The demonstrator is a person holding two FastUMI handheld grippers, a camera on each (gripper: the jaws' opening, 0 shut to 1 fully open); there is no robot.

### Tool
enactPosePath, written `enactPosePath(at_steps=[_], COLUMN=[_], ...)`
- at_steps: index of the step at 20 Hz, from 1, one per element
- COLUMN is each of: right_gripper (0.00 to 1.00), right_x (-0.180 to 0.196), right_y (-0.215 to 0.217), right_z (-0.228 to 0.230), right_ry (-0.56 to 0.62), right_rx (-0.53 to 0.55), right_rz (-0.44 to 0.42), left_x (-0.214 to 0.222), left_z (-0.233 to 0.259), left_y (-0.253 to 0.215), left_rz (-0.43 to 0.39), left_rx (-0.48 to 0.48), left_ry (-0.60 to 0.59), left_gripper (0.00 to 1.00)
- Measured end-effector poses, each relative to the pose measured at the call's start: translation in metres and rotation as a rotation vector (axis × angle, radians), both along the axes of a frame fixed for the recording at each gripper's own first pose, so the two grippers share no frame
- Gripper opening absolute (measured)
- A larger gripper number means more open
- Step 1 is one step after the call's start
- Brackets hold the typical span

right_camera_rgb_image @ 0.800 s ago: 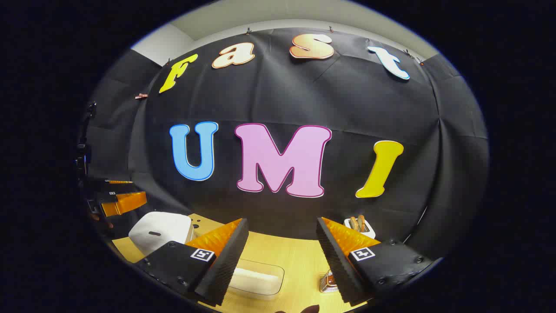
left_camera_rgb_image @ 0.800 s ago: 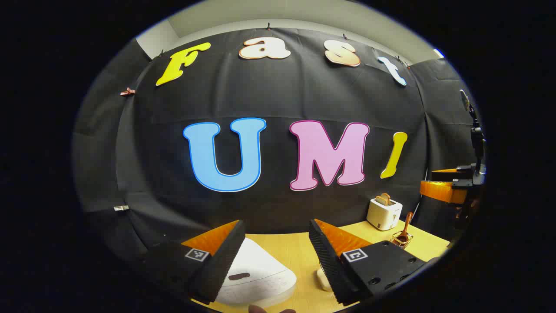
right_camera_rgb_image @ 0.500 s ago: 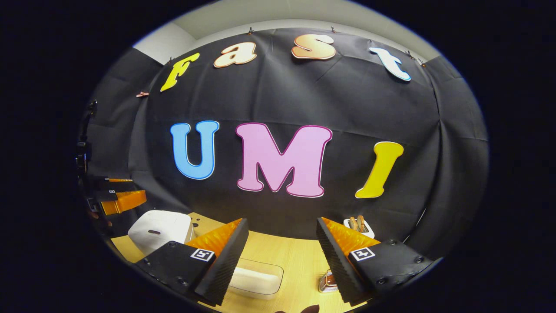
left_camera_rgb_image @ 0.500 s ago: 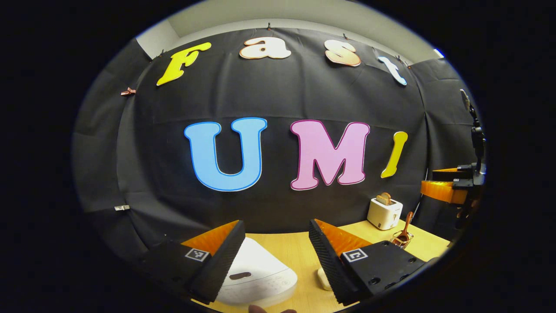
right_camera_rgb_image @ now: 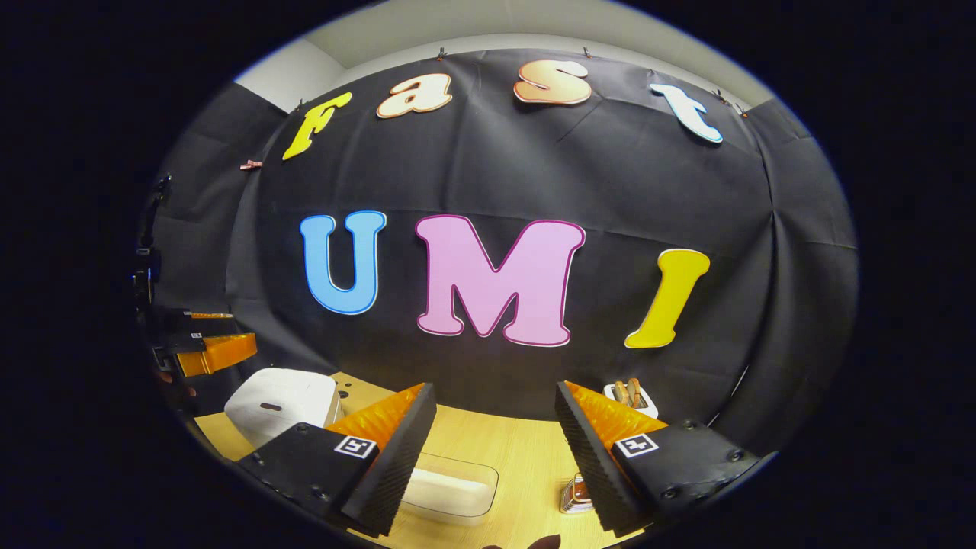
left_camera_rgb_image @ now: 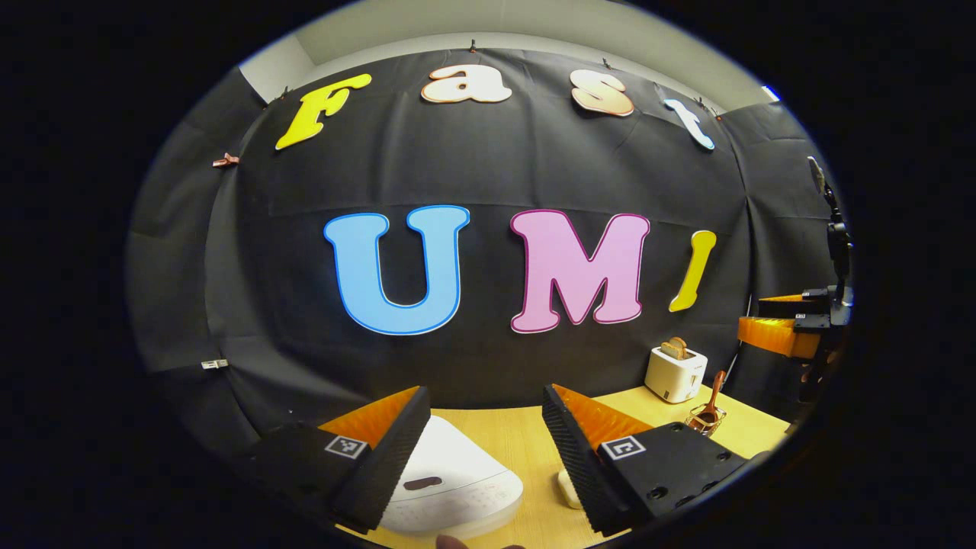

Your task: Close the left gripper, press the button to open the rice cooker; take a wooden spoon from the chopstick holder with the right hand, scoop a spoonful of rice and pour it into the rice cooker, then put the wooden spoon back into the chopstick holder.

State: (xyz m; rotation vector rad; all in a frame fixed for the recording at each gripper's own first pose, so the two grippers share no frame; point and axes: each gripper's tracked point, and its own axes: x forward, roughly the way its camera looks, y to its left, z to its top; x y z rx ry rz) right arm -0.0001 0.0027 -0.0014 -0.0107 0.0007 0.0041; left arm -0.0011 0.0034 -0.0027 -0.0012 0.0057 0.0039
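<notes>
In the left gripper view my left gripper (left_camera_rgb_image: 484,438) is open, held above a white rice cooker (left_camera_rgb_image: 450,488) with its lid down and a dark oval button (left_camera_rgb_image: 421,483) on top. A wooden spoon (left_camera_rgb_image: 714,396) stands in a wire chopstick holder (left_camera_rgb_image: 703,419) at the right of the table. In the right gripper view my right gripper (right_camera_rgb_image: 494,438) is open with nothing between its fingers, above a clear box of rice (right_camera_rgb_image: 450,488). The rice cooker (right_camera_rgb_image: 278,400) lies far left there, and the left gripper (right_camera_rgb_image: 210,347) hangs beside it. The chopstick holder (right_camera_rgb_image: 573,494) peeks out beside the right finger.
A white toaster (left_camera_rgb_image: 674,374) with bread slices stands at the back right of the wooden table (left_camera_rgb_image: 518,442); it also appears as the toaster (right_camera_rgb_image: 629,396) behind my right finger. The right gripper (left_camera_rgb_image: 785,324) shows at the far right. A fingertip (left_camera_rgb_image: 457,543) lies at the bottom edge.
Both views have tipped down very slightly, so the cooker and the rice box sit a little higher in view. Both grippers stay open.
</notes>
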Motion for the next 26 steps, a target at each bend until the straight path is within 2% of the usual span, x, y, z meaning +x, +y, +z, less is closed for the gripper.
enactPosePath(at_steps=[2, 7, 11, 13, 14, 15, 18, 19, 26], right_gripper=[0.97, 0.97, 0.97, 0.97, 0.97, 0.97, 0.97, 0.97, 0.97], right_x=[0.000, -0.001, -0.003, -0.003, -0.004, -0.005, -0.008, -0.009, -0.013], right_y=[0.000, 0.000, 0.001, 0.000, -0.001, -0.002, -0.005, -0.007, -0.012], right_z=[0.000, 0.000, 0.000, 0.000, 0.000, -0.001, 0.000, -0.001, -0.004], right_ry=[0.000, -0.002, -0.001, -0.002, 0.000, 0.001, 0.002, 0.003, 0.014], right_rx=[0.001, -0.005, -0.009, -0.013, -0.016, -0.019, -0.021, -0.021, -0.021], right_rz=[-0.002, -0.004, -0.005, -0.007, -0.009, -0.011, -0.021, -0.026, -0.041], left_x=[-0.001, 0.007, 0.019, 0.027, 0.031, 0.033, 0.042, 0.044, 0.051], left_z=[-0.002, -0.017, -0.050, -0.081, -0.095, -0.106, -0.132, -0.139, -0.182], left_y=[-0.004, 0.008, 0.028, 0.040, 0.044, 0.051, 0.069, 0.073, 0.077], left_rz=[-0.016, 0.015, 0.061, 0.083, 0.090, 0.104, 0.154, 0.160, 0.161], left_rx=[-0.003, -0.017, -0.010, -0.050, -0.079, -0.105, -0.138, -0.143, -0.200], left_ry=[0.012, 0.076, 0.150, 0.232, 0.266, 0.293, 0.350, 0.367, 0.481], left_gripper=[0.96, 0.08, 0.07, 0.08, 0.05, 0.08, 0.06, 0.08, 0.06])
